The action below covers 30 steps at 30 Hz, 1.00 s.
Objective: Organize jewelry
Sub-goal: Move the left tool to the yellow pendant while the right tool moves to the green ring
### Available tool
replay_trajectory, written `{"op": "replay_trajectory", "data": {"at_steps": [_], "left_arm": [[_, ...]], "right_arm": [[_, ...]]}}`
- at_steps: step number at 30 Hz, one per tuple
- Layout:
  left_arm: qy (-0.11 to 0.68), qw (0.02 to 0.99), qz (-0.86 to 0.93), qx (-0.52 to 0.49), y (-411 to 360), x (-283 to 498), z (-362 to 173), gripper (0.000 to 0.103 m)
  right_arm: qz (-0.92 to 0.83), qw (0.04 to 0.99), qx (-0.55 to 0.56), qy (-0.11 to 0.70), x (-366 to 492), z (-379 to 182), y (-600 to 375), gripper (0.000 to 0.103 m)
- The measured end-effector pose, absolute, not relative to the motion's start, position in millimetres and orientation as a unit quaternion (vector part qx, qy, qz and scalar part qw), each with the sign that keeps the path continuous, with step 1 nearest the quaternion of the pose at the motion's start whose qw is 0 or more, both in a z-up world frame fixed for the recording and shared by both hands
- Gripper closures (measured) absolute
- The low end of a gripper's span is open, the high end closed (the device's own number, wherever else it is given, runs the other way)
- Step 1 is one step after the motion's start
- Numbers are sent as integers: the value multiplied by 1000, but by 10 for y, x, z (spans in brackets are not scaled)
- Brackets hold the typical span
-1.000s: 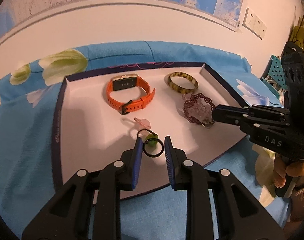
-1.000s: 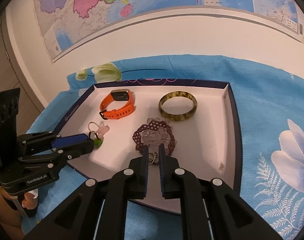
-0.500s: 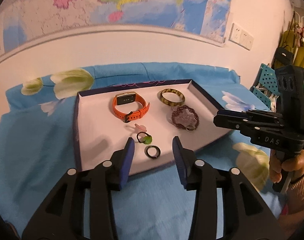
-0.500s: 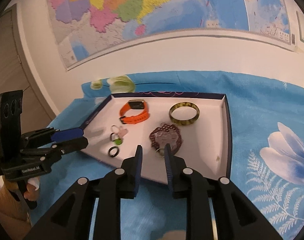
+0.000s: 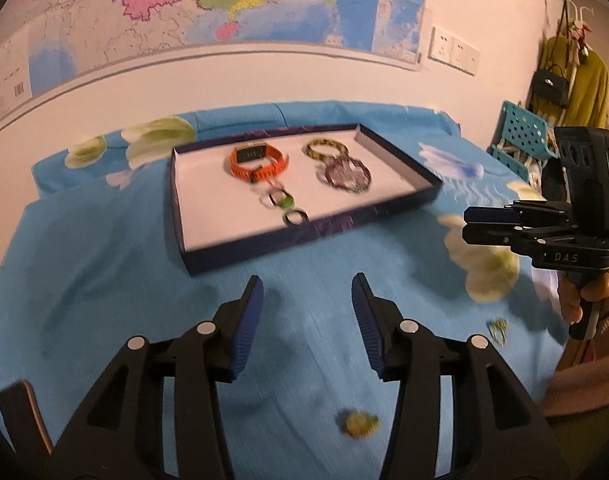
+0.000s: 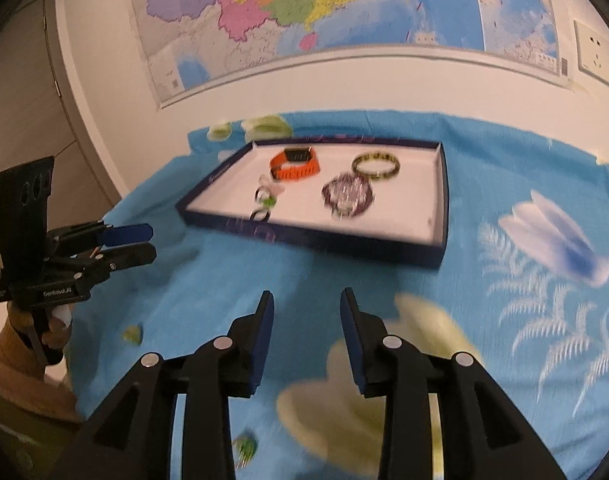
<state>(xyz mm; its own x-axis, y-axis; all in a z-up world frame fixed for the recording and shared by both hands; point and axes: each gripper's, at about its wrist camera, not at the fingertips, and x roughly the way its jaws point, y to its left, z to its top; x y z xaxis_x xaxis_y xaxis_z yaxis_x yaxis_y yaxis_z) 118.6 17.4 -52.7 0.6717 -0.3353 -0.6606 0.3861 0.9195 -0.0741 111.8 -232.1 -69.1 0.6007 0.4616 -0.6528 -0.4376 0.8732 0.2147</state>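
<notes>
- Your left tongs (image 5: 307, 286) stand apart with nothing between the pads; the jaws have just been opening. Only blue cloth (image 5: 104, 280) shows in the gap.
- Your right tongs (image 6: 307, 302) are the same: parted, empty, jaws just been opening.
- Landmark is the tray (image 5: 304, 236). Both tongs sit on its near side, well apart from it, over the cloth.
- Inside the tray: orange watch (image 5: 258, 162) toward the far wall, yellow bangle (image 5: 327, 149) beside it to the right, beaded bracelet (image 5: 347, 174) just in front of the bangle.
- Small rings (image 5: 280, 200) lie in front of the watch; the black ring (image 5: 295, 216) is nearest the tray's front wall.
- Likely reason for the layout: pieces are spread apart in the tray so each stays separate and easy to pick.
- Parted, empty jaws pulled away from the tray read as a drop-off done, ready for another piece.
- Still outside the tray: a gold piece (image 5: 498, 330) on the cloth near your right hand (image 5: 584, 292), and a yellowish piece (image 5: 358, 422) below the left tongs. Both are blurred, so I cannot tell what type.
- The right view shows two small green bits (image 6: 132, 334) on the tray's near side, left of the right tongs, also blurred.
- The loose pieces lie closer to your tongs than the tray does; judged next targets.
</notes>
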Motion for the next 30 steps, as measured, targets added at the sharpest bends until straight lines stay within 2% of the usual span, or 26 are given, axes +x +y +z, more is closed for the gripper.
{"op": "replay_trajectory", "data": {"at_steps": [18,28,30], "left_arm": [[403,883,-230,69,57,474,-864,55],[415,884,-208,64,54,544,-931,66],[414,885,-201,68,37,560,-927,70]], "right_arm": [[278,878,-3,391,405,-934,-2293,67],[267,880,-31,391,265,-1056,-2173,68],[262,882,-43,388,263,-1059,-2146,76]]}}
